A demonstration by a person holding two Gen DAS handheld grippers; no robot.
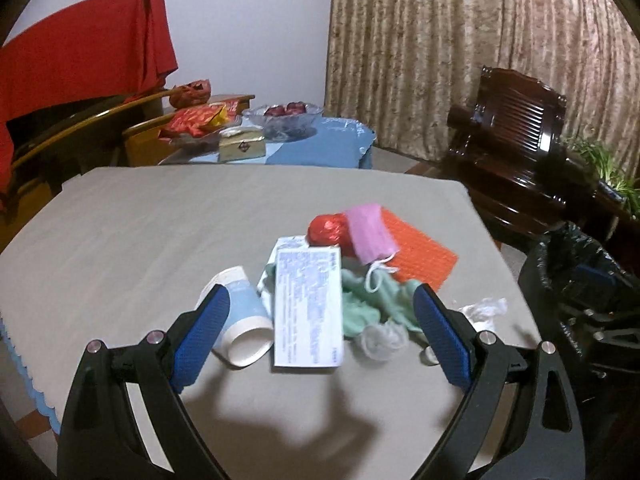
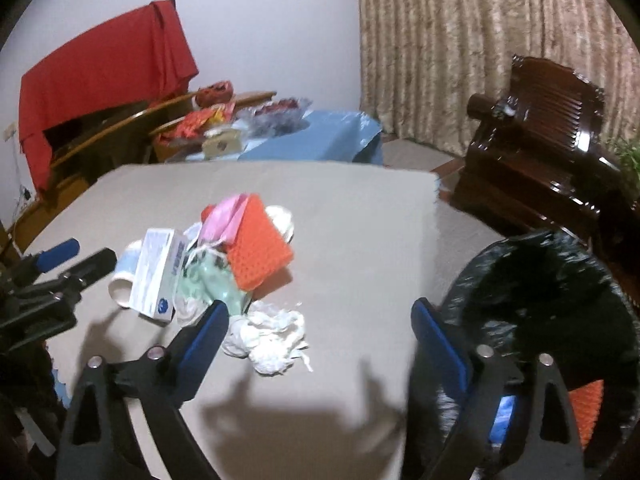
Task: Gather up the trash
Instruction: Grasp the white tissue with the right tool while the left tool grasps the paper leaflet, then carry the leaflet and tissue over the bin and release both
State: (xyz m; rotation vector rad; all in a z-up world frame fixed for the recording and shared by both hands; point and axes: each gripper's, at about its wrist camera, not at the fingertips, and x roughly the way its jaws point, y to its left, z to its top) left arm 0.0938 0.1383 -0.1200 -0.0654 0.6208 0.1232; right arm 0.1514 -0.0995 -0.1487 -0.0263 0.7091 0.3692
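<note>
A heap of trash lies on the grey table (image 1: 140,220): a white printed box (image 1: 308,304), a paper cup on its side (image 1: 244,316), a green cloth (image 1: 360,304), a pink face mask (image 1: 370,232), a red foil ball (image 1: 328,230), an orange mesh sheet (image 1: 416,252) and crumpled white tissue (image 2: 272,336). My left gripper (image 1: 322,336) is open and empty, its jaws either side of the box and cup. My right gripper (image 2: 320,344) is open and empty, just right of the tissue. The black-lined bin (image 2: 552,312) stands at the table's right edge.
A dark wooden chair (image 1: 516,148) stands behind the bin. A blue-covered side table (image 1: 320,140) with a glass bowl, a tin and snack packets is beyond the far edge. A red cloth (image 1: 80,56) hangs at the left. Curtains (image 1: 460,40) cover the back.
</note>
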